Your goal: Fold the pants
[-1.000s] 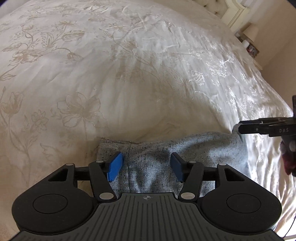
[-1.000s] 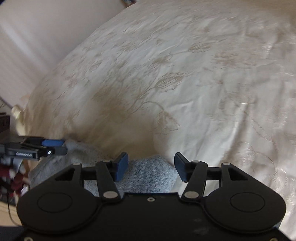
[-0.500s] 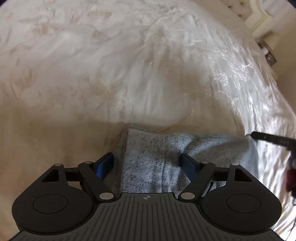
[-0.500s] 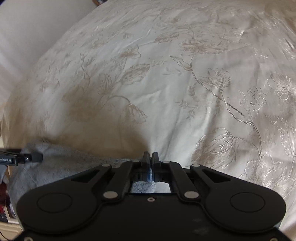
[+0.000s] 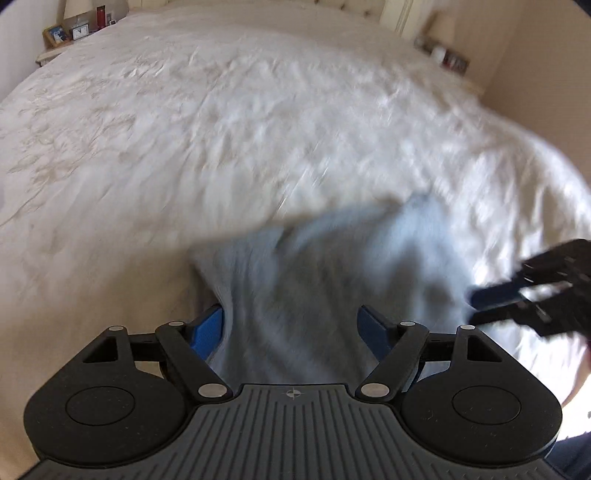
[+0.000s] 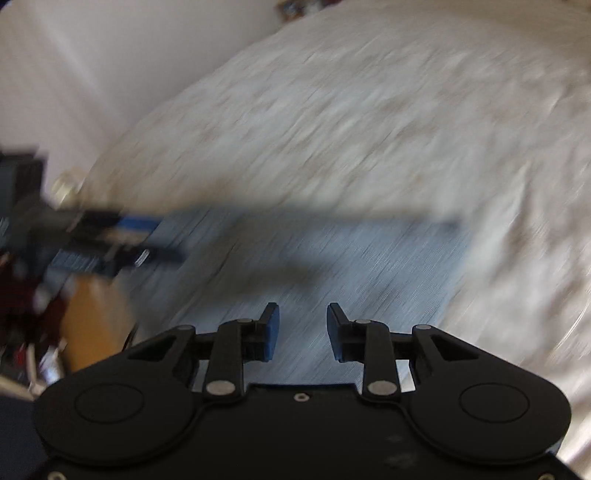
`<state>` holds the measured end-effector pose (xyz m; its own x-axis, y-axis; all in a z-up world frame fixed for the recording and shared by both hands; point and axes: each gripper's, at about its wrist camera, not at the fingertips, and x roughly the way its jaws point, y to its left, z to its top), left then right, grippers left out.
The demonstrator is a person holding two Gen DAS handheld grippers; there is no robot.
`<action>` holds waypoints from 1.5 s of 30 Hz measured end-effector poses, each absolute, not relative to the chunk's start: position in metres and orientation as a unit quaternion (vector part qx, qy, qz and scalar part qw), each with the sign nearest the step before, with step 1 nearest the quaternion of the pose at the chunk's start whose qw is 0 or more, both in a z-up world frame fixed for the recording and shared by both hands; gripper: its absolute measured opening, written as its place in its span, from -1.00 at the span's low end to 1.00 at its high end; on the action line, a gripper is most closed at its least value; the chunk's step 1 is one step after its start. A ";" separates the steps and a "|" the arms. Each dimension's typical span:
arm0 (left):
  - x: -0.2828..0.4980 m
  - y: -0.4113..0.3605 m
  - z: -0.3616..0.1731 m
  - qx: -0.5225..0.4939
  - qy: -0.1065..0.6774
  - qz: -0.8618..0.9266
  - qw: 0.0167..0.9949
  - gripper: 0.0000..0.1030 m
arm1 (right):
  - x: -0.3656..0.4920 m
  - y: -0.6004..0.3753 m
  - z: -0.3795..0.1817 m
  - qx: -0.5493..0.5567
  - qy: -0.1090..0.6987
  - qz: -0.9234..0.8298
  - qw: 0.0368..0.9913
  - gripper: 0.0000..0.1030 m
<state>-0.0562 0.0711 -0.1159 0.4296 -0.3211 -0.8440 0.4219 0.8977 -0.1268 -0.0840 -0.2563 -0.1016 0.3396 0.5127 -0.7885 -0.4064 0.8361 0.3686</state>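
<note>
The grey pants (image 5: 314, 266) lie folded in a compact pile on the white bedspread (image 5: 221, 129), blurred by motion. My left gripper (image 5: 291, 328) hovers over their near part, jaws wide open, nothing pressed between the blue pads (image 5: 207, 330). The right gripper (image 5: 517, 295) shows at the right edge beside the pile. In the right wrist view the pants (image 6: 332, 258) spread ahead of my right gripper (image 6: 303, 330), whose jaws are opening with a clear gap and no cloth pinched. The left gripper (image 6: 110, 243) reaches in from the left.
The floral bedspread (image 6: 369, 129) runs far beyond the pants. A nightstand with a clock and picture frames (image 5: 74, 29) stands at the far left corner, another with small items (image 5: 447, 55) at the far right. A brown box-like thing (image 6: 92, 325) sits off the bed's left edge.
The right gripper shut half a second ago and has parted again. The left jaws widened. Both cameras have drawn back, so more of the folded pants and the bed shows.
</note>
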 end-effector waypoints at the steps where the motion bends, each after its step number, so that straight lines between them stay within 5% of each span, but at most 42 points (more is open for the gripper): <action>1: -0.056 0.073 -0.125 0.064 0.502 -0.201 0.838 0.48 | -0.095 -0.250 -0.108 0.041 0.515 0.283 0.808 -0.39; 5: -0.042 0.109 -0.158 -0.029 0.575 -0.142 0.806 0.72 | -0.126 -0.238 -0.124 0.016 0.551 0.264 0.791 -0.40; 11: -0.049 0.097 -0.125 0.000 0.515 -0.160 0.842 0.70 | -0.138 -0.245 -0.105 0.043 0.536 0.238 0.809 -0.16; 13: -0.050 0.095 -0.115 -0.020 0.497 -0.179 0.849 0.71 | -0.136 -0.250 -0.097 0.068 0.521 0.220 0.822 0.00; 15: -0.050 0.095 -0.113 -0.036 0.488 -0.188 0.851 0.71 | -0.129 -0.257 -0.093 0.103 0.509 0.194 0.832 0.39; 17: -0.045 0.095 -0.118 -0.049 0.490 -0.188 0.850 0.72 | -0.120 -0.271 -0.103 0.140 0.506 0.169 0.834 0.50; 28: -0.018 0.109 -0.169 -0.086 0.578 -0.183 0.790 0.99 | -0.080 -0.295 -0.156 0.263 0.532 0.101 0.798 0.65; 45: 0.019 0.084 -0.192 -0.114 0.592 -0.223 0.766 0.99 | -0.024 -0.270 -0.188 0.297 0.532 0.169 0.775 1.00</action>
